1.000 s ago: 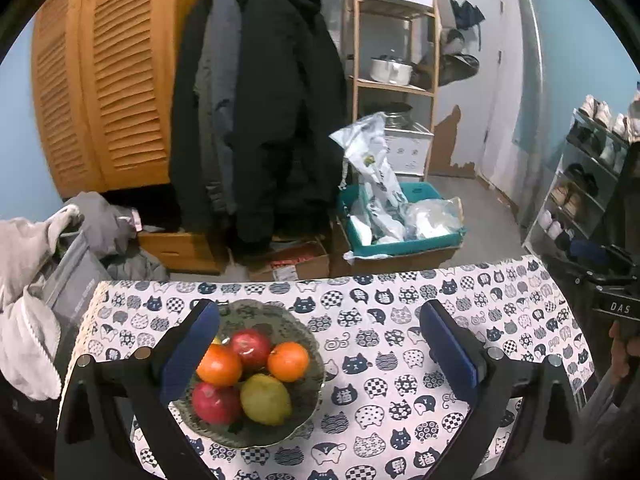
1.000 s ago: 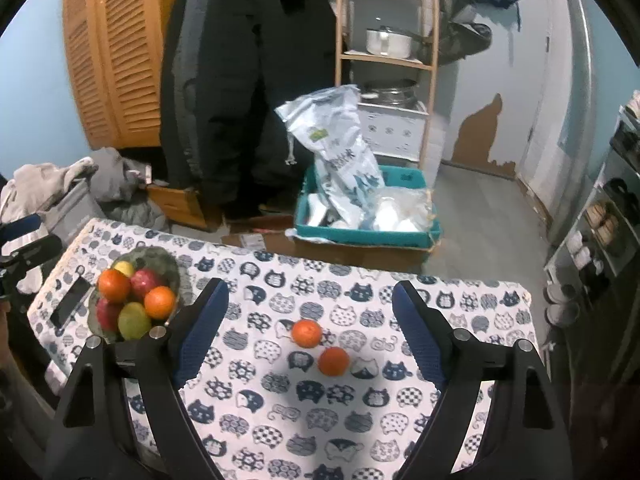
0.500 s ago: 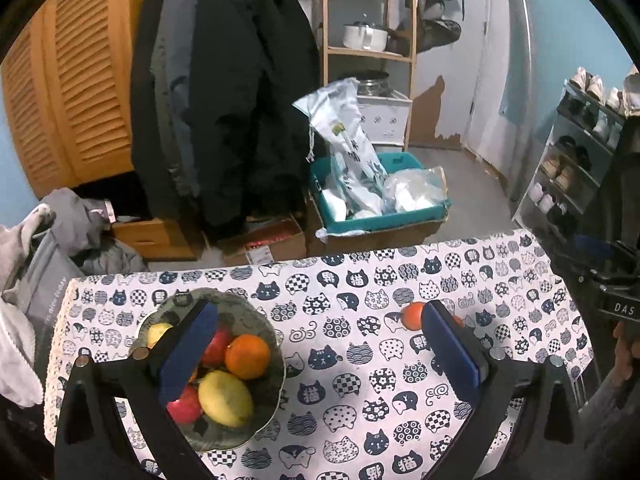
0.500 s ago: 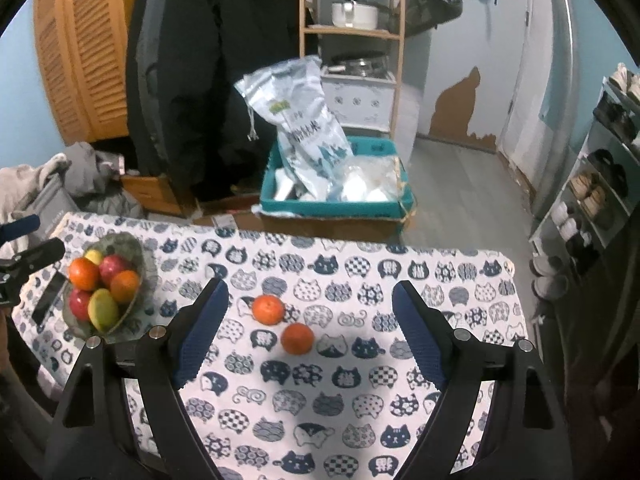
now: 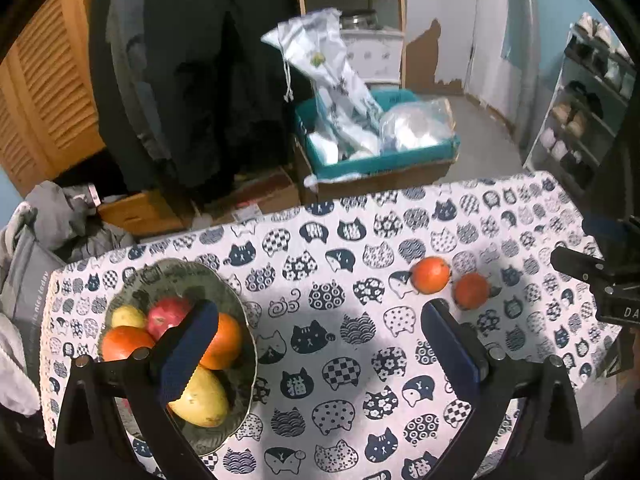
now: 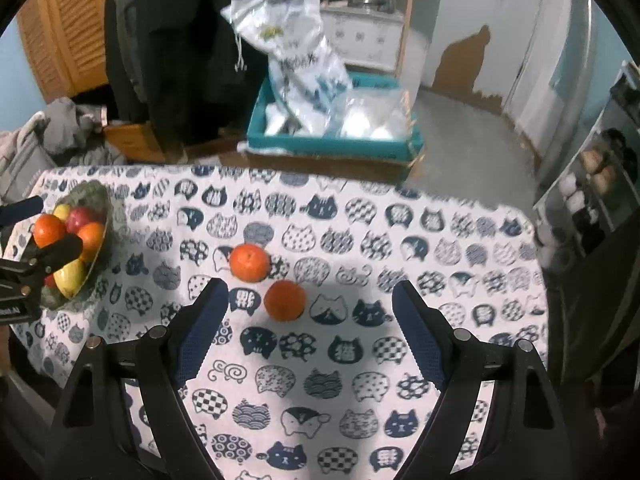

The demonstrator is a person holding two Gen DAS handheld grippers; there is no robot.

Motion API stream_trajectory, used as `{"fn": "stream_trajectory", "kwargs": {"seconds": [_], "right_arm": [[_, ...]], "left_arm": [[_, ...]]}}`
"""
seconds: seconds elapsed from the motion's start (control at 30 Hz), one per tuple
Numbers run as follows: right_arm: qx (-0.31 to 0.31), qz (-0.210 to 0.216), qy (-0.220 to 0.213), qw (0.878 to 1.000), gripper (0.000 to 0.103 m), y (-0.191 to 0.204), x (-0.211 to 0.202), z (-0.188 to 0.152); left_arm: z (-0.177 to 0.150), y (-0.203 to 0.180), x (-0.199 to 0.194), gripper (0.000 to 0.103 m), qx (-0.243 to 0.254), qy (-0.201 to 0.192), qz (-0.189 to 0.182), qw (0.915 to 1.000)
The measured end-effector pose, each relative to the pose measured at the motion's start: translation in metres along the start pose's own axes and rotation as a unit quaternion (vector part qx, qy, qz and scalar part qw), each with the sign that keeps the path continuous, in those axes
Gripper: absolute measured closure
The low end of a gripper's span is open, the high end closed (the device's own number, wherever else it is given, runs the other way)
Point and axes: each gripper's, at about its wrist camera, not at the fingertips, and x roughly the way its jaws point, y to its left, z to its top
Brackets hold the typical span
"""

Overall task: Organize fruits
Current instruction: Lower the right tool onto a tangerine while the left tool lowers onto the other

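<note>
The step in hand looked like the reach for loose fruit. 2 oranges lay on the desk (image 6: 460,240), apart from the bowl (image 6: 98,204), which already held several fruits at the left edge of the right wrist frame. The nearer orange (image 6: 285,300) sat in the centre of that frame, just ahead of the right tool (image 6: 310,298), and the farther orange (image 6: 249,262) was just beside it, up and to the left.

The right tool was wide open and held nothing. The left tool (image 5: 320,316) was also wide open and empty, hanging over the desk beside the bowl (image 5: 224,292).

In my judgement, the next move called for lowering the right tool around the nearer orange without pushing the other.

The cloth around the oranges was bare, so there was room. The far desk edge was well apart from them.
</note>
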Motion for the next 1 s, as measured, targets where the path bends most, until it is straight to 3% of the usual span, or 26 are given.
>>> {"fn": "stream_trajectory", "kwargs": {"seconds": [0.6, 0.83, 1.0], "right_arm": [[0.024, 0.029, 0.103, 0.994, 0.019, 0.001, 0.109, -0.017], [0.026, 0.043, 0.111, 0.993, 0.019, 0.000, 0.125, -0.023], [0.015, 0.052, 0.116, 0.992, 0.031, 0.008, 0.133, -0.023]], "left_arm": [[-0.011, -0.012, 0.086, 0.001, -0.018, 0.076, -0.019, 0.9967], [-0.010, -0.017, 0.102, 0.001, -0.020, 0.087, -0.028, 0.9956], [-0.009, -0.018, 0.107, 0.001, -0.025, 0.089, -0.035, 0.9951]]}}
